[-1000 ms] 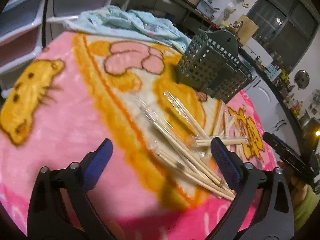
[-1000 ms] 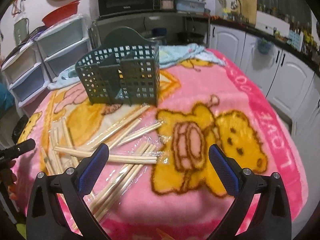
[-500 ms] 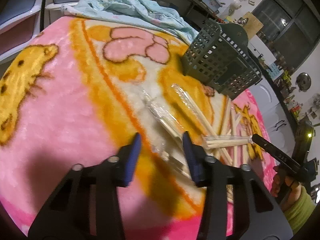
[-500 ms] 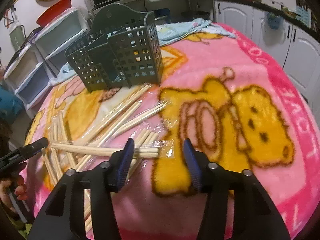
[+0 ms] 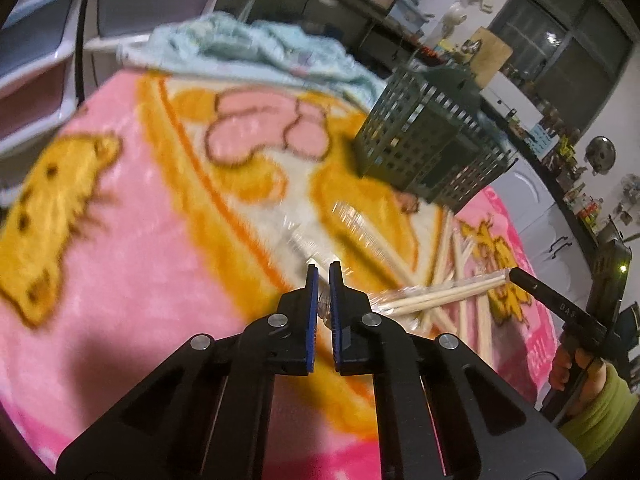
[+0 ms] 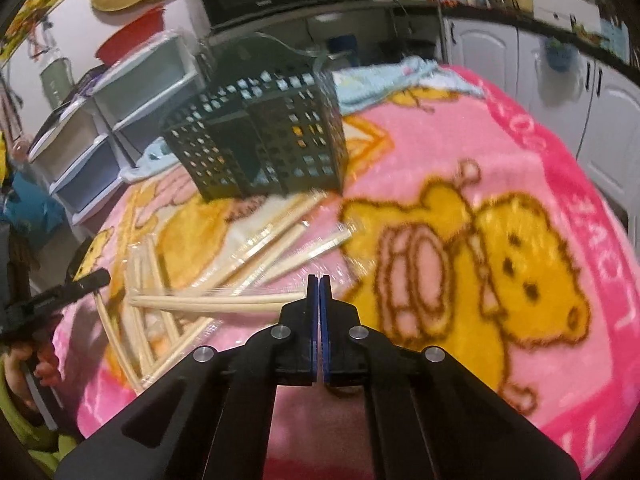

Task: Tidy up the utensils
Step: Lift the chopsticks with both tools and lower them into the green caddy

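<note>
Several plastic-wrapped pairs of wooden chopsticks (image 6: 256, 252) lie scattered on the pink cartoon blanket (image 6: 520, 168) in front of a dark green perforated utensil caddy (image 6: 260, 140). My left gripper (image 5: 323, 276) is shut on the clear wrapper end of a chopstick pack (image 5: 324, 308). My right gripper (image 6: 319, 286) is shut on the wrapper of another chopstick pack (image 6: 216, 302) that runs off to the left. That pack also shows in the left wrist view (image 5: 444, 294), held by the right gripper's finger (image 5: 556, 304). The caddy (image 5: 428, 152) stands upright beyond the pile.
A crumpled light blue cloth (image 5: 256, 52) lies at the blanket's far edge behind the caddy. Plastic drawer units (image 6: 100, 120) stand beyond the table. White cabinets (image 6: 560, 80) are to the right. The blanket's bear print (image 6: 480, 248) has no objects on it.
Both grippers went from wide open to shut, each closing on a wrapped chopstick pack. The views are blurred with motion and both grippers have moved closer to the pile.
</note>
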`<control>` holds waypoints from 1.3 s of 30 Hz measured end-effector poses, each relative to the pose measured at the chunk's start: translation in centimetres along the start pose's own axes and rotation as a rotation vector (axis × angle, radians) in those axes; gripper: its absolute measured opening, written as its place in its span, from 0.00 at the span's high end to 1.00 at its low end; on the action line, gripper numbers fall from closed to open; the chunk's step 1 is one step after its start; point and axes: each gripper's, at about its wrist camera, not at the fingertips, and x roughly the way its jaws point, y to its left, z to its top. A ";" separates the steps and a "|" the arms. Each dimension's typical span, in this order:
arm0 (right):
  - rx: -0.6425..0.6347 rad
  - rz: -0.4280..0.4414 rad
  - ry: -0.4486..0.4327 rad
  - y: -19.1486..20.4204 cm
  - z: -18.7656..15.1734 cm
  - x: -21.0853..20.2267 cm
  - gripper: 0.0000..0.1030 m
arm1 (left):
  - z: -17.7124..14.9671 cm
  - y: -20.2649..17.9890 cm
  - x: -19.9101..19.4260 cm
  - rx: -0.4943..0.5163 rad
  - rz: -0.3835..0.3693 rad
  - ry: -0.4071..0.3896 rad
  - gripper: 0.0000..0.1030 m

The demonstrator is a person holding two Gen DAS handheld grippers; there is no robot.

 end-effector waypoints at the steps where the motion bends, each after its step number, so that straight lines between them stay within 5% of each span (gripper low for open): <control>1: -0.019 0.002 -0.021 0.4 0.3 -0.6 0.99 | 0.3 -0.2 -0.5 0.009 -0.003 -0.015 0.97; 16: -0.248 0.036 -0.235 5.9 5.4 -8.0 0.99 | 6.3 -7.0 -5.4 0.172 -0.126 -0.192 0.98; 39: -0.308 0.054 -0.419 8.6 9.6 -13.8 0.99 | 12.5 -15.1 -7.8 0.287 -0.277 -0.336 0.99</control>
